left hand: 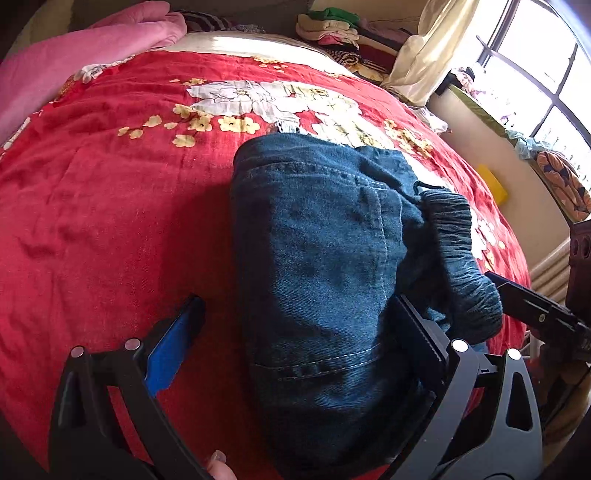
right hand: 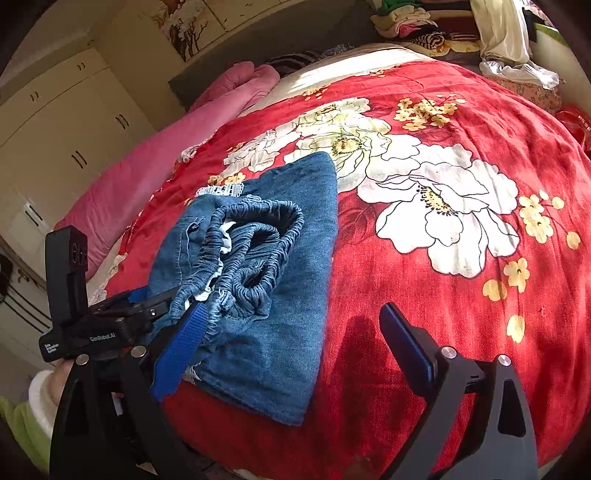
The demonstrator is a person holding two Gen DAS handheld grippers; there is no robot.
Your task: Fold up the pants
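Note:
Blue denim pants lie folded into a short stack on the red flowered bedspread, the elastic waistband bunched on top at the near end. My left gripper is open, its fingers straddling the near end of the stack; the right finger presses against the waistband side. My right gripper is open too, low over the pants' near corner, and its blue left pad touches the waistband. The left gripper's body shows at the pants' left edge.
A pink quilt lies along the bed's left side. Folded clothes are piled at the head, beside a cream curtain and a window. White wardrobes stand on the left. Red bedspread stretches right of the pants.

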